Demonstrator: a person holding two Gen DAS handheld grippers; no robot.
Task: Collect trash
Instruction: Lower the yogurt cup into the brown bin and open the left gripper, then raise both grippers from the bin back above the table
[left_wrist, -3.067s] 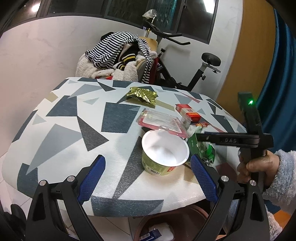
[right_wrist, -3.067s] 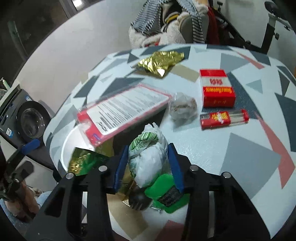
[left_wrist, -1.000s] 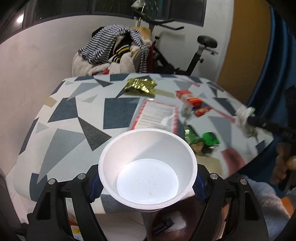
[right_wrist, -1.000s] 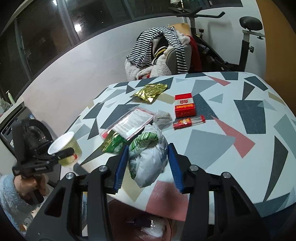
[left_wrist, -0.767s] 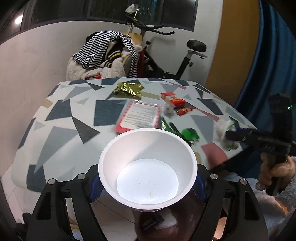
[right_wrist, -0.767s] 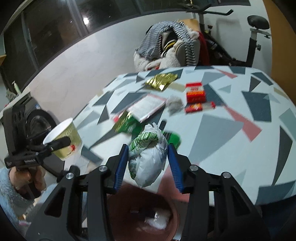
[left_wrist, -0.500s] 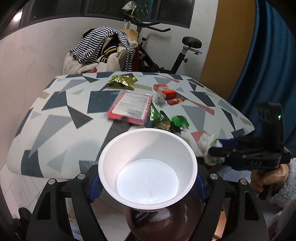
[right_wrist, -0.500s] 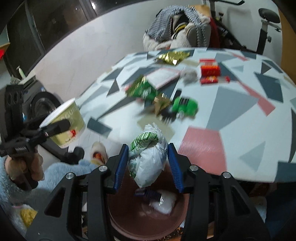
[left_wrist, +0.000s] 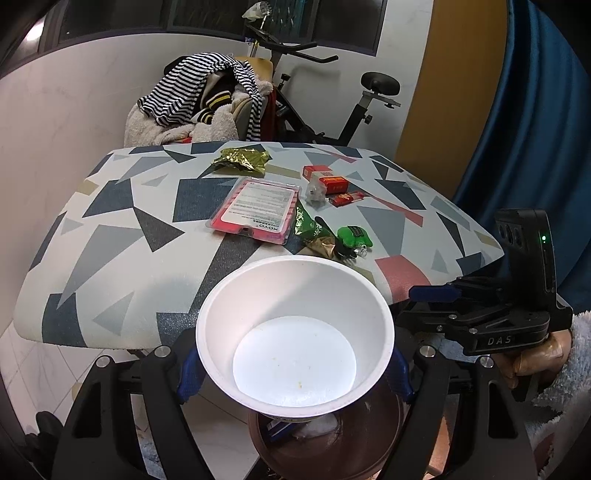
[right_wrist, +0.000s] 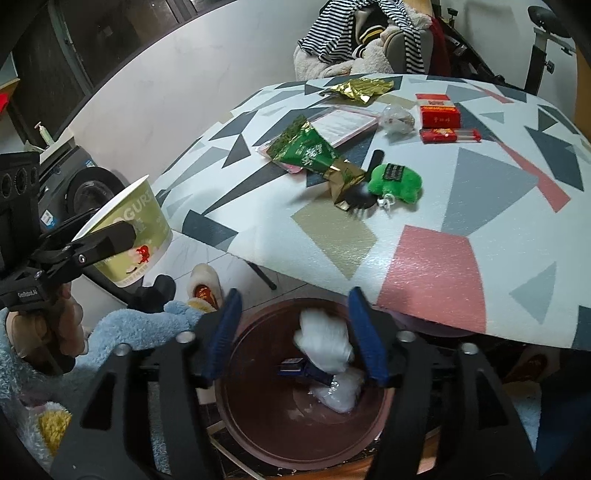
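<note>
Exercise bike (left_wrist: 354, 107), striped clothes (left_wrist: 199, 88) on chair; washing machine (right_wrist: 88, 188), perhaps.

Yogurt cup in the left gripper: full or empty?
Empty. The yogurt cup shows a bare white bottom with only tiny specks, held upright in the left gripper.

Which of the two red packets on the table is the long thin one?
The red packet nearer the table's front edge; the boxy red carton lies just behind it.

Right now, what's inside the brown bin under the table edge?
In the brown bin: a crumpled white bag just released as the right tool opened, a dark blue packet and a clear plastic wad. Anything beneath them is covered.
</note>
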